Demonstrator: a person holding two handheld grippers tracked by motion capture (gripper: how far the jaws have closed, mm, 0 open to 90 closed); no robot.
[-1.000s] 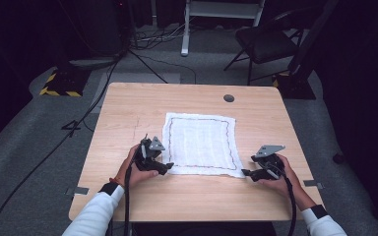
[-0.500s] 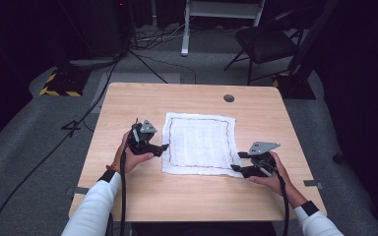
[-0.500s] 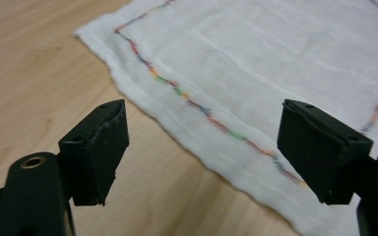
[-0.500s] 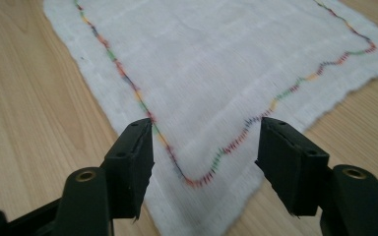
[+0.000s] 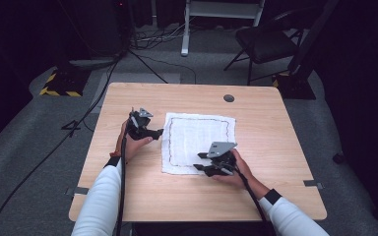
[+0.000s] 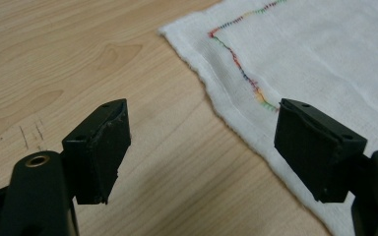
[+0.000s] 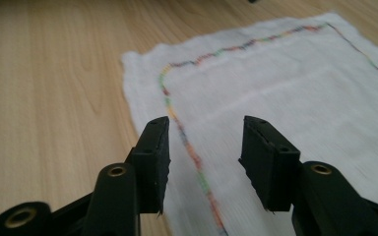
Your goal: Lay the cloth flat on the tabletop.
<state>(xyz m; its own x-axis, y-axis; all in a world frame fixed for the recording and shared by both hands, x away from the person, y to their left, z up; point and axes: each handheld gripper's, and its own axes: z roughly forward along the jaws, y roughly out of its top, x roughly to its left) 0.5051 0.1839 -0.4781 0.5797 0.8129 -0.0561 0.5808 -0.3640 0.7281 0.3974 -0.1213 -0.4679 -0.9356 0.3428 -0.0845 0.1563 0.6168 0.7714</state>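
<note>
Two hand-held black two-jaw grippers at one light wooden table [image 5: 275,147], listed from the left of the high view to its right.

Left gripper [image 5: 158,132]: left of centre in the frame, held in a hand with a white sleeve that enters from the lower left. Its tips point right and stop just beside the left edge of the cloth. Jaws wide apart, nothing between them. In the left gripper view, the left gripper [image 6: 202,147] has one pad over bare wood at lower left and the other over the cloth's border at lower right; the pads are apart from the fabric.

White square woven cloth with a thin multicoloured stitched border line [image 5: 192,135]: flat at the middle of the table, in the centre of the frame. In the left gripper view, the cloth [image 6: 334,59] fills the upper right, one corner toward top centre.

Right gripper [image 5: 199,162]: lower centre-right, held in a hand that enters from the lower right, with a grey three-cornered plate on top. It is over the cloth's lower right portion, tips pointing left. Its jaws have just been closing and stand at a middling gap. In the right gripper view, the right gripper [image 7: 204,157] straddles the stitched line of the cloth [image 7: 285,73], pads not pressing the fabric.

Small dark round disc [image 5: 229,98]: set in the tabletop, upper right of the cloth, well apart from both grippers.
</note>
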